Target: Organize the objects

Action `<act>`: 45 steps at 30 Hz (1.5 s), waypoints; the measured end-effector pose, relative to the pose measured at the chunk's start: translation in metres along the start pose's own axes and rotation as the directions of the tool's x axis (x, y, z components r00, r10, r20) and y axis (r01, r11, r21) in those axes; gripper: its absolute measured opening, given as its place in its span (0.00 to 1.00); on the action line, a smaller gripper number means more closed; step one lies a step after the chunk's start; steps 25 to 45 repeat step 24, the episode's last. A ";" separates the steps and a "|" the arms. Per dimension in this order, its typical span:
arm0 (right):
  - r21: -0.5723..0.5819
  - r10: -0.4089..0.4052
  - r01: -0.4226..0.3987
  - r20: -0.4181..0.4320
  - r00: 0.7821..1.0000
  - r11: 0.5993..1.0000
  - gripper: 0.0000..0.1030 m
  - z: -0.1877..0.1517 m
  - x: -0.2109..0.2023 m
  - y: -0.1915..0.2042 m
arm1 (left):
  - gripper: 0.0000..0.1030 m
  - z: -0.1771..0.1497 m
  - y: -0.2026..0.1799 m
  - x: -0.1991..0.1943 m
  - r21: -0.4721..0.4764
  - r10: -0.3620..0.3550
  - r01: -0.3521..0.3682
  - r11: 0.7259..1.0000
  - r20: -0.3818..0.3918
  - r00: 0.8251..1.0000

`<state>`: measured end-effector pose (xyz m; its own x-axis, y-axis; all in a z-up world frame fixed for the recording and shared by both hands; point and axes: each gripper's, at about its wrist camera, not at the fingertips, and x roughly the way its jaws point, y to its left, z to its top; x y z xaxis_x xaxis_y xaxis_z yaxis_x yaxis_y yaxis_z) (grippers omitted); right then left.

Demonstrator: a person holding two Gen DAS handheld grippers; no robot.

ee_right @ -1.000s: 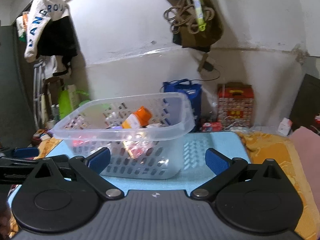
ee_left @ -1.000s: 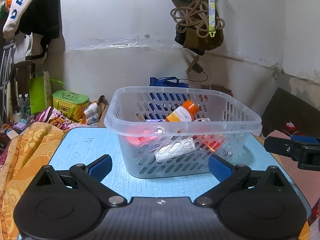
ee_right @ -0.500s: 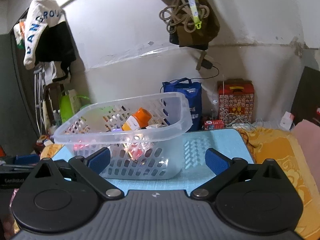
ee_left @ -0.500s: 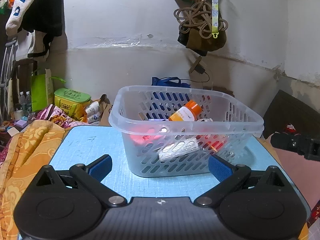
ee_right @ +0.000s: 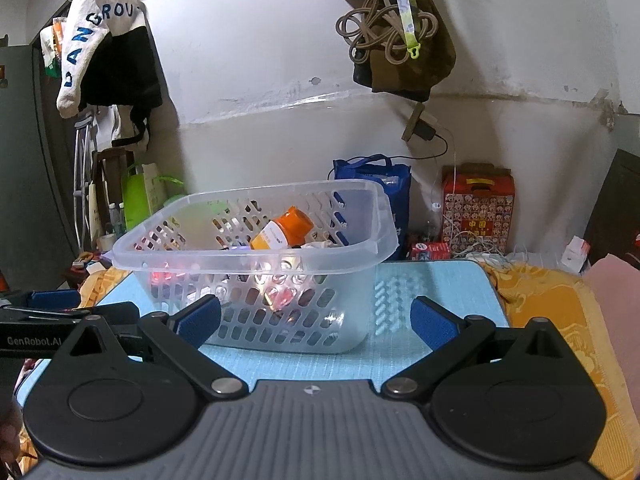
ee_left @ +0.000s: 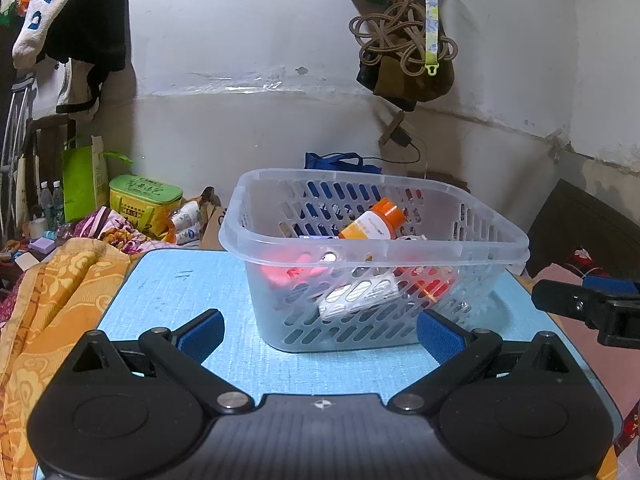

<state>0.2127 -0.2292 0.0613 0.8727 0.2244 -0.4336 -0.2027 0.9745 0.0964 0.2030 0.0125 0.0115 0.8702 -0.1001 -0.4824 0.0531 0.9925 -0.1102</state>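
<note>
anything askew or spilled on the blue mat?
Nothing spilled. The basket sits upright on the blue mat, its contents jumbled: the orange-capped bottle lies tilted on the pile. Both the left gripper and right gripper are open, empty.

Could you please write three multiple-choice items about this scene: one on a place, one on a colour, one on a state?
1. Where does the clear slotted plastic basket stand?
A. on the light blue mat
B. on the orange patterned cloth
C. on the floor

2. What colour is the cap of the pill bottle lying in the basket?
A. white
B. orange
C. green

3. How is the left gripper?
A. shut on the bottle
B. shut, holding nothing
C. open, holding nothing

Answers: 1 A, the basket's base rests on the mat. 2 B, the cap shows orange in both views. 3 C, its blue pads stand wide apart.
</note>
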 end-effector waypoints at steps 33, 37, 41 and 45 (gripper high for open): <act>-0.051 0.024 -0.025 -0.028 0.999 0.998 1.00 -0.003 0.003 0.010 | 1.00 -0.003 -0.005 0.000 0.070 0.049 -0.051 0.996 0.031 0.998; -0.051 0.024 -0.025 -0.028 0.999 0.998 1.00 -0.003 0.003 0.010 | 1.00 -0.003 -0.005 0.000 0.070 0.049 -0.051 0.996 0.031 0.998; -0.051 0.024 -0.025 -0.028 0.999 0.998 1.00 -0.003 0.003 0.010 | 1.00 -0.003 -0.005 0.000 0.070 0.049 -0.051 0.996 0.031 0.998; -0.051 0.024 -0.025 -0.028 0.999 0.998 1.00 -0.003 0.003 0.010 | 1.00 -0.003 -0.005 0.000 0.070 0.049 -0.051 0.996 0.031 0.998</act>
